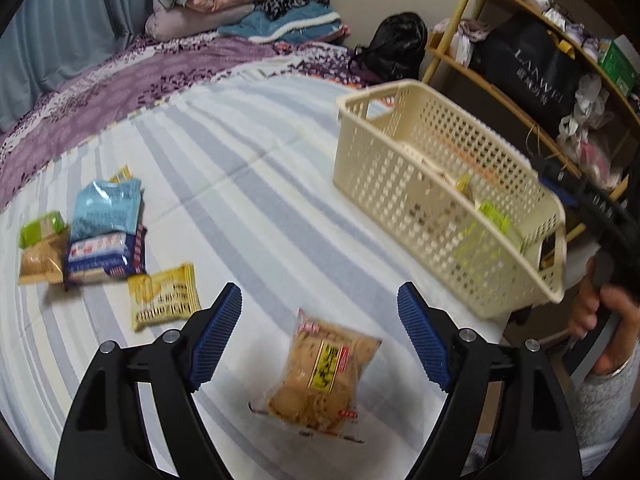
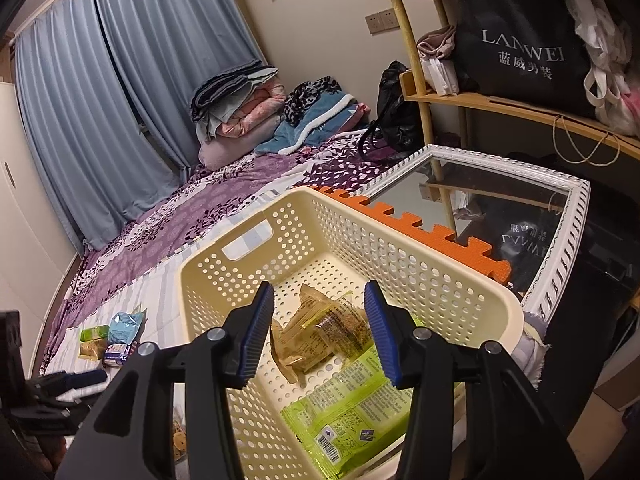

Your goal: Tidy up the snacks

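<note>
A: Since the brown snack packet [image 1: 322, 376] lies flat on the striped bed sheet [image 1: 248, 200] at the lower middle of the left wrist view, which claw is nearer?

B: I'd say the left claw [image 1: 320, 300]. Its fingers are spread wide and hold nothing, and the packet sits between them, a little toward the camera from the tips and not touching either one.

A: How does its long axis run?

B: Roughly along the fingers, tilted slightly toward the upper right of the frame. So the blue pads [image 1: 218, 336] would close across its narrow width, judging by this view.

A: And the right claw [image 2: 318, 330]?

B: Also spread and empty, hovering over the cream basket [image 2: 472, 292], with a tan packet [image 2: 320, 332] and a green packet [image 2: 352, 412] lying on the basket floor below it.

A: Where is the basket from the brown packet?

B: To the upper right of the left wrist frame, apart from it, with bare sheet between. The near rim looks like the one edge to clear.

A: Other snacks?

B: A yellow packet [image 1: 164, 296] lies left of the left claw; further left there's a cluster of a blue bag [image 1: 106, 208], a dark blue pack [image 1: 106, 258] and smaller ones. All are well clear of the path to the basket, I'd guess.
</note>
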The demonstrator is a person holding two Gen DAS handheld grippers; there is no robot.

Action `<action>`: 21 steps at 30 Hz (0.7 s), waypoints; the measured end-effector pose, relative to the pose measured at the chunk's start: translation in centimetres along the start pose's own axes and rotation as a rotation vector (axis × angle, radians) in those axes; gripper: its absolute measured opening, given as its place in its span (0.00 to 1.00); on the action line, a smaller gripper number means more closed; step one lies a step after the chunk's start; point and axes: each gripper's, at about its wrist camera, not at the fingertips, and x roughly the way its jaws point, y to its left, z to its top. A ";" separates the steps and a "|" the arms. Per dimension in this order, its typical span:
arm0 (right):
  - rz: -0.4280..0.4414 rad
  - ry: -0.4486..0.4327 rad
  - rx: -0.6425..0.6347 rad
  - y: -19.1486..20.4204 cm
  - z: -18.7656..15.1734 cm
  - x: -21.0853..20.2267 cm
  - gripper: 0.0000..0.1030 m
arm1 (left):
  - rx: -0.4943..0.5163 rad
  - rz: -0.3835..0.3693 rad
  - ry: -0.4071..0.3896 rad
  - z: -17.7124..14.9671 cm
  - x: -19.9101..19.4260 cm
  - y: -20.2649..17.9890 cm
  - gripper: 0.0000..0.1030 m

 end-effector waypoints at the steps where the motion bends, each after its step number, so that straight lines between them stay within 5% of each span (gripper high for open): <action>1: 0.000 0.000 0.000 0.0 0.0 -0.1 0.46 | 0.006 -0.002 0.014 -0.4 0.3 0.0 0.79; 16: 0.001 -0.005 -0.007 0.4 0.1 -0.4 0.46 | 0.100 0.017 0.179 -5.4 5.6 -0.6 0.78; 21: -0.004 -0.011 -0.004 0.3 0.3 -0.5 0.46 | 0.113 0.034 0.135 -5.7 4.7 -0.8 0.62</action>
